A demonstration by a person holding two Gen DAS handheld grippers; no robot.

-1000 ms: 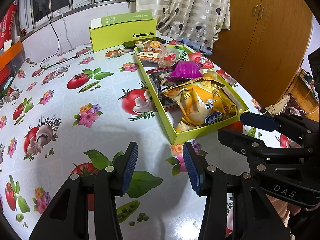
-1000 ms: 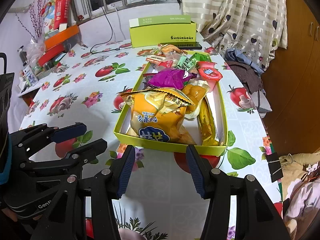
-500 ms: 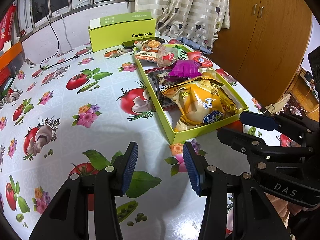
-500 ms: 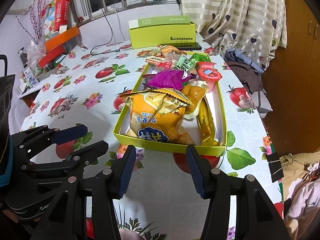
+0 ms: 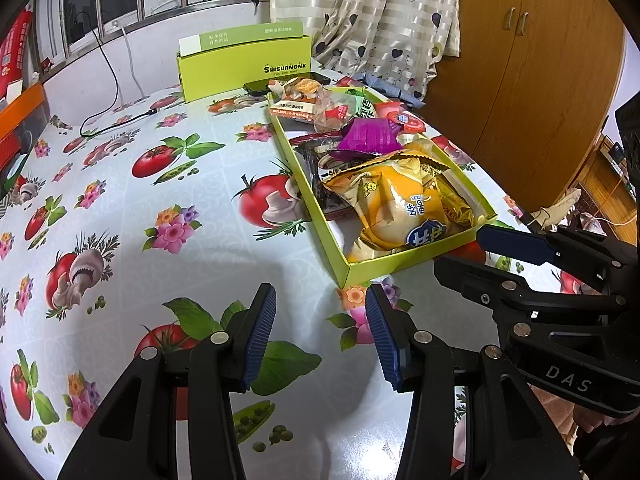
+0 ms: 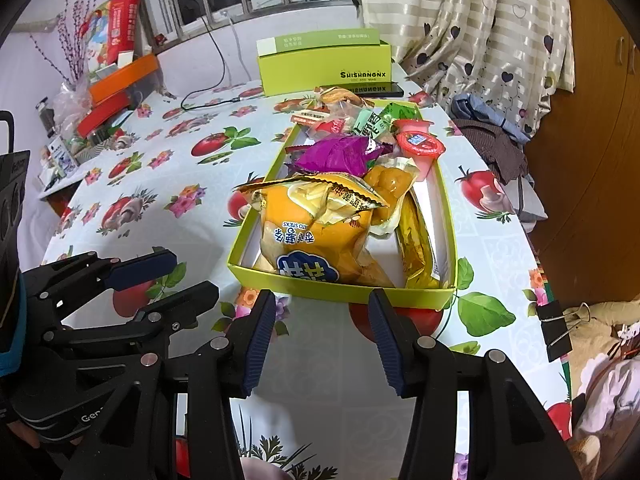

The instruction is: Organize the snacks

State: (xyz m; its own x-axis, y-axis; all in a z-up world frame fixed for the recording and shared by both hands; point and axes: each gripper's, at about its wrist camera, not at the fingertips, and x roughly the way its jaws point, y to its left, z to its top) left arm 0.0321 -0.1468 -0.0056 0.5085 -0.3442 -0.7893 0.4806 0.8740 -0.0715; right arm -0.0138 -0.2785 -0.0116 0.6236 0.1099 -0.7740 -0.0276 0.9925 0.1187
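A: Green tray [image 6: 344, 290] on the tabletop [image 5: 160, 184], heaped with snacks. Stiff card walls by the look, light; pinch a wall if it needs shifting.

B: Largest item?

A: Yellow chip bag [image 6: 316, 236], at the tray's near end. Puffy, slick film, crushable contents. Best taken by the crimped top seam.

B: Smaller?

A: Purple wrapper [image 6: 336, 154] behind the bag, soft; red jelly cup [image 6: 418, 146] beyond it, rigid.

B: Jaws?

A: Left gripper [image 5: 320, 340] and right gripper [image 6: 322, 336] both apart, empty, just short of the tray.
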